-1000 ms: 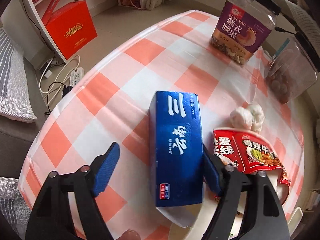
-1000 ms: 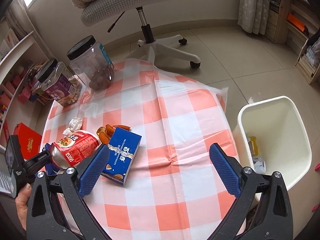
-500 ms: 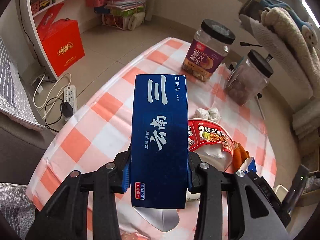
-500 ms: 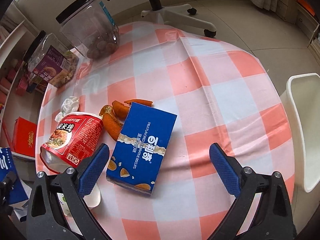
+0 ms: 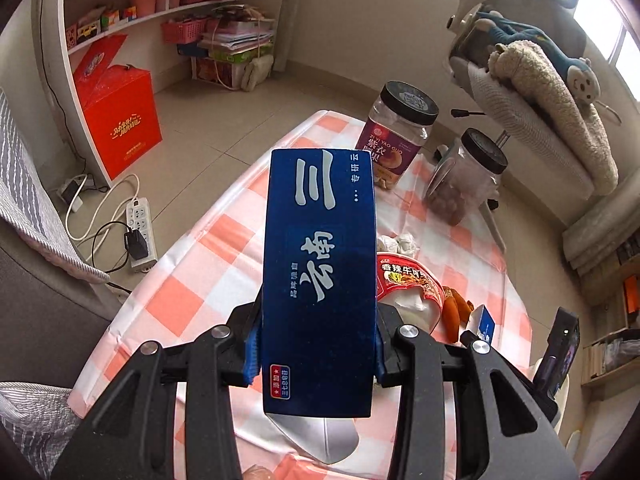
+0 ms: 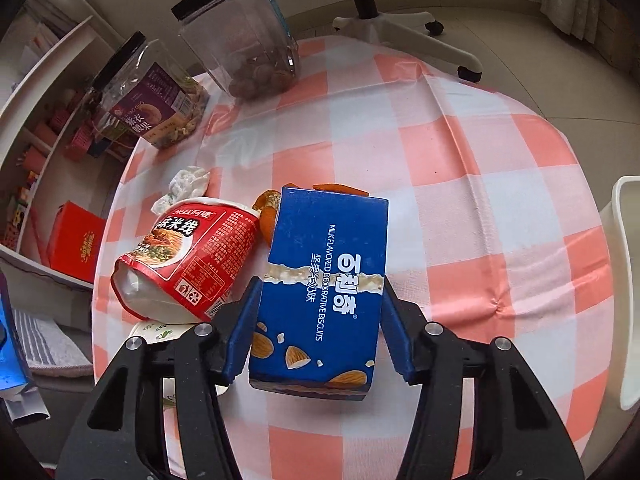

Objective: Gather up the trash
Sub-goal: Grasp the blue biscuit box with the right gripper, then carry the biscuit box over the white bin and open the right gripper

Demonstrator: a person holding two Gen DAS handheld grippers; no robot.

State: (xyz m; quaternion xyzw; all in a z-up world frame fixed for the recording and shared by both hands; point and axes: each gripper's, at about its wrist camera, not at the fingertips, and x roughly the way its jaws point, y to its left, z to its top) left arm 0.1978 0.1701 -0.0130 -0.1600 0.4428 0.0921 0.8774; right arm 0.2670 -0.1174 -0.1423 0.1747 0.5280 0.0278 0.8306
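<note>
Left wrist view: the left hand-held gripper (image 5: 316,354) grips a tall dark blue carton (image 5: 319,276) by its long sides, its blue pads pressed flat against glossy cardboard, and the carton is raised clear of the desk (image 5: 208,268). The carton hides much of the checked pink-and-white cloth behind it. A silvery flap hangs open at its near end. To its right, a red noodle cup (image 5: 412,284) lies on its side, partly covered by the carton; beyond it are crumpled white tissue (image 5: 398,243) and orange peel (image 5: 456,308). Only a corner of a second blue box shows by the gripper's right arm. Two clear plastic jars with black lids, one purple-labelled jar (image 5: 394,140) and one plain jar (image 5: 464,184), stand at the far edge.

Right wrist view: the right hand-held gripper (image 6: 318,330) straddles a blue biscuit box (image 6: 324,284) that lies flat on the desk (image 6: 460,184); its jaws are closing, the left pad touching the box edge, while contact on the right side is hard to judge. The box covers most of the orange peel (image 6: 266,216). The red noodle cup (image 6: 188,260) lies crushed just beside the box on the left, white lining showing at its mouth. A white bin (image 6: 626,280) is cut off at the right edge. The lifted blue carton (image 6: 10,344) is a sliver at the left edge.
</note>
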